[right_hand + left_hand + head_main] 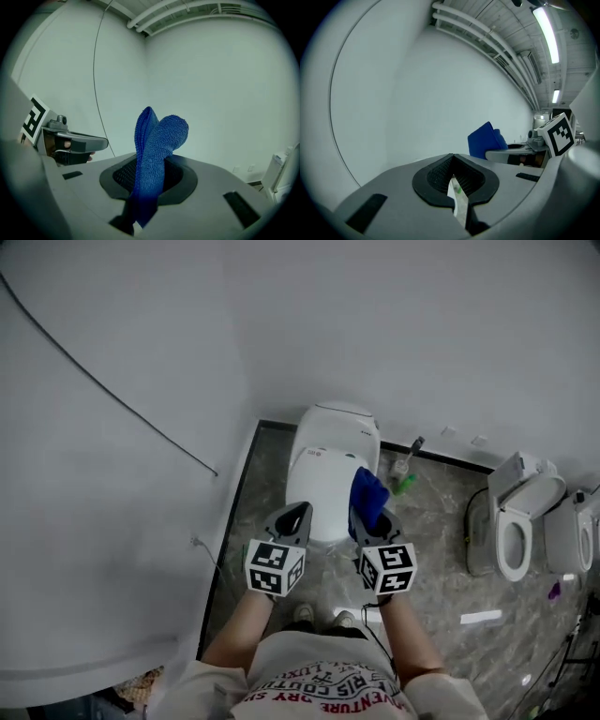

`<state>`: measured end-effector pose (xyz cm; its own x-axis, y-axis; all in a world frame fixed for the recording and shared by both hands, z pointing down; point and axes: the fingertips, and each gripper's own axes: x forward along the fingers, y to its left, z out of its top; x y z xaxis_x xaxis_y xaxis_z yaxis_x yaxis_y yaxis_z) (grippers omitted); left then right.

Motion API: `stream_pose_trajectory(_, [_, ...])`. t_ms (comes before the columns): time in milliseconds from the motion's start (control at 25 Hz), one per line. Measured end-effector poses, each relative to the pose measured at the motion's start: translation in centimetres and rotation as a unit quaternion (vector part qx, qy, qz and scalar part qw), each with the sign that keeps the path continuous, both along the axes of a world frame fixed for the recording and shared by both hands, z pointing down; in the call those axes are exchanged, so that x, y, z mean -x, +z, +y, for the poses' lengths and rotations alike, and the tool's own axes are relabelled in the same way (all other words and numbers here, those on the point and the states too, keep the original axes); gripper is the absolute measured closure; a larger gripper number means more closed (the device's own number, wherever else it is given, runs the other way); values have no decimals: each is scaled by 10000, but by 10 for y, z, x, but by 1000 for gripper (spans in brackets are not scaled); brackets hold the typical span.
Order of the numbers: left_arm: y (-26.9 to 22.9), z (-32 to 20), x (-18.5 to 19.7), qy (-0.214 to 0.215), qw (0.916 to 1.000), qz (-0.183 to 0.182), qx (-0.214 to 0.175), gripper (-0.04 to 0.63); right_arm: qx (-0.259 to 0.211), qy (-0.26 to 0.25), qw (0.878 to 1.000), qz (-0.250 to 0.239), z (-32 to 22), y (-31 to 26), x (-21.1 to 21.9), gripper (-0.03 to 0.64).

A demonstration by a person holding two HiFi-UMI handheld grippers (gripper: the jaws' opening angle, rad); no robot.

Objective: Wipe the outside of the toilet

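A white toilet (323, 470) with its lid down stands against the wall, right in front of me. My right gripper (373, 518) is shut on a folded blue cloth (367, 495), which sticks up over the toilet's right side. In the right gripper view the blue cloth (157, 150) fills the jaws of the right gripper (151, 174) and rises past them. My left gripper (296, 516) hovers over the lid's front left, its jaws together on nothing. The left gripper (453, 164) points at the bare wall, with the blue cloth (486, 139) to its right.
A curved white wall (112, 474) closes in on the left. A toilet brush holder (403, 465) and a green object (405, 486) sit on the stone floor right of the toilet. A second toilet (517, 521) with its seat open stands further right. A white strip (481, 617) lies on the floor.
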<state>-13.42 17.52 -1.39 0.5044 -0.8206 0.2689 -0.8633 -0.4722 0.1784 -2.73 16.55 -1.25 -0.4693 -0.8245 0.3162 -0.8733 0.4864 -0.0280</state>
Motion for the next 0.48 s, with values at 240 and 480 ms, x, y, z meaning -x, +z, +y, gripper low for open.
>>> stream_pose_trajectory(240, [-67,8,7,174,9976,-10,-667,588,-258,126,9996,14,16,-46,2,541])
stream_pose_trajectory(480, [-109,16,17,30,9943,-65,-1065,589,-623,311,9975,120,23,-85,-12,541])
